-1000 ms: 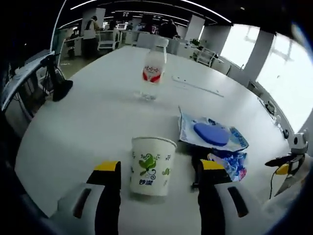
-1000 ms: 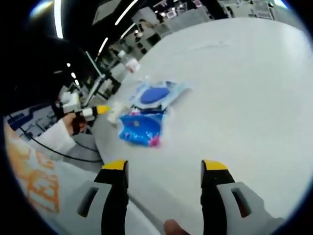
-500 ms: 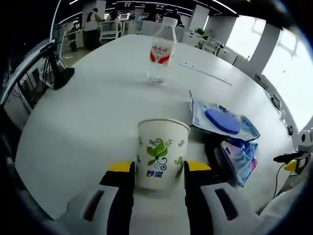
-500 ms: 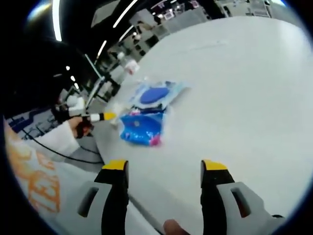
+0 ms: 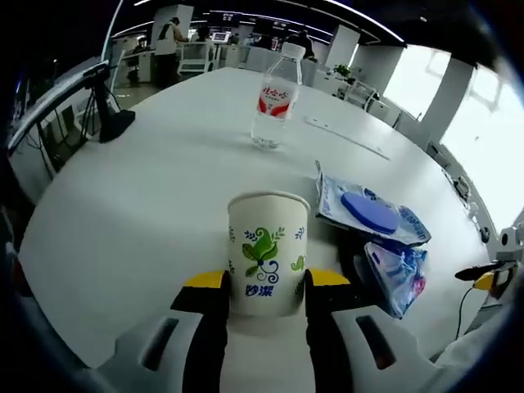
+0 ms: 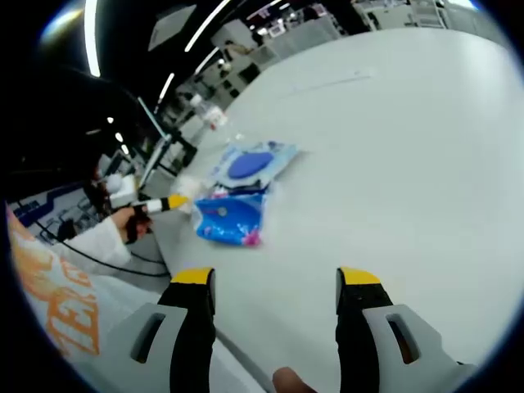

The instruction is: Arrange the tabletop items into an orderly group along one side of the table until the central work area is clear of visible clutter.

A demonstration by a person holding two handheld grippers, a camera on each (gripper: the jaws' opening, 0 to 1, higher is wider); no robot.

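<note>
A white paper cup (image 5: pixel 266 260) with green leaf print stands upright between the jaws of my left gripper (image 5: pixel 264 282), which is shut on its lower half. Beyond it on the white table (image 5: pixel 147 196) stands a clear bottle (image 5: pixel 275 105) with a red label. To the cup's right lie a flat packet with a blue disc (image 5: pixel 370 211) and a crumpled blue packet (image 5: pixel 399 268). My right gripper (image 6: pixel 276 282) hangs open above bare table, apart from the packets (image 6: pixel 237 214). In the right gripper view the left gripper (image 6: pixel 168 202) holds the cup (image 6: pixel 191 187) at the table's edge.
A black stand (image 5: pixel 112 123) sits at the table's left edge. A thin white strip (image 5: pixel 348 137) lies past the bottle. The table edge runs close under both grippers. A white sleeve (image 6: pixel 98 237) and a cable show at the left of the right gripper view. Office desks stand beyond.
My left gripper moved forward around the cup and its jaws came together onto the cup's sides. The right gripper stayed open and hardly moved.
</note>
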